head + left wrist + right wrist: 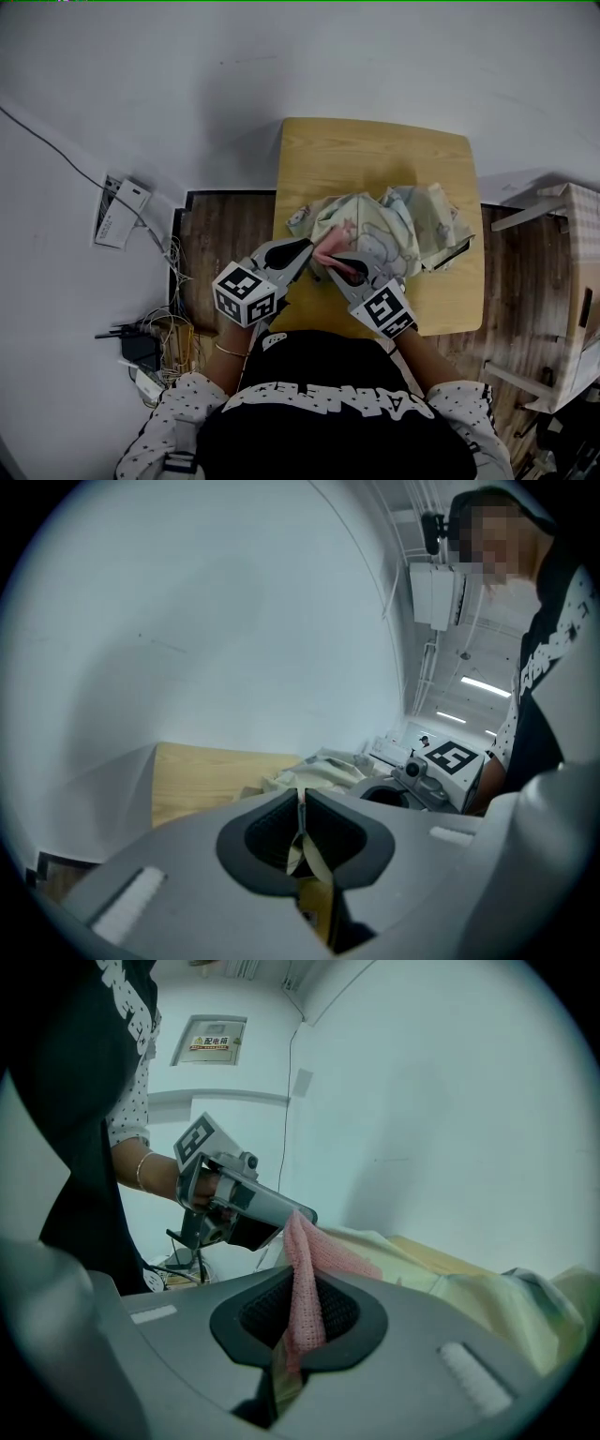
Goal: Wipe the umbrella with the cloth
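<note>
A crumpled pale umbrella (375, 230) with cartoon prints lies on a small wooden table (375, 150). My left gripper (305, 248) is at the umbrella's near left edge, shut on a thin cream fold of its fabric (307, 841). My right gripper (345, 267) sits just to the right of it, shut on a pink cloth (328, 255). In the right gripper view the pink cloth (314, 1260) rises from between the jaws toward the left gripper's tip (305, 1215). The umbrella (487, 1307) spreads out behind it.
A white box (122, 214) and a tangle of cables (155, 337) lie on the floor at the left. A pale wooden frame with a box (572, 281) stands at the right of the table. A white wall rises behind the table.
</note>
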Tool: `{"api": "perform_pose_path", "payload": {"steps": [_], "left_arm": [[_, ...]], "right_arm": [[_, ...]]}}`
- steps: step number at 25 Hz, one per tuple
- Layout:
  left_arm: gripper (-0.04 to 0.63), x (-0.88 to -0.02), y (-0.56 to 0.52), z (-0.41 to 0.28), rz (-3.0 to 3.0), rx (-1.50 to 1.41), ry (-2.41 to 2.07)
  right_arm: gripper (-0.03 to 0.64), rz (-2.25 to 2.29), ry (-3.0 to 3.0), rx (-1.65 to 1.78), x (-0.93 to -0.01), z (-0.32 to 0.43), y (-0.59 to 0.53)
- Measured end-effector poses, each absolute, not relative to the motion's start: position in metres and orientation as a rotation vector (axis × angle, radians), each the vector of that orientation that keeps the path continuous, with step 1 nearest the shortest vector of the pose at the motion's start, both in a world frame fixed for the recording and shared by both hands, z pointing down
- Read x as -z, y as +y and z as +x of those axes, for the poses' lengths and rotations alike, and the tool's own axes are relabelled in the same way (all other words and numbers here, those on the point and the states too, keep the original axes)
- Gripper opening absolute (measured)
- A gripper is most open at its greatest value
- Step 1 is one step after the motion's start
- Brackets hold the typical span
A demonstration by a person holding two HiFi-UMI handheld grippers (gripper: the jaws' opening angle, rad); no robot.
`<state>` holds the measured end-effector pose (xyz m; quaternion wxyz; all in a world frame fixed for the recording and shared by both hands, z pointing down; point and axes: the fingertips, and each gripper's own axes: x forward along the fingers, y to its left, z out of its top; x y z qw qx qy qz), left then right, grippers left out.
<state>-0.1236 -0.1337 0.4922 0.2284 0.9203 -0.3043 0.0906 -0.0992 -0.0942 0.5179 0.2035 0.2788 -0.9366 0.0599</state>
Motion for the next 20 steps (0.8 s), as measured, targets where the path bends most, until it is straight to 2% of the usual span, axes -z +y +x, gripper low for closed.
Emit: {"api": "perform_pose_path", "payload": {"steps": [20], "left_arm": [[0.025, -0.490, -0.141, -0.119, 2.553, -0.251, -0.836]], "right_arm": [[0.034, 0.548, -2.641, -0.249, -0.522, -0.108, -0.046]]}}
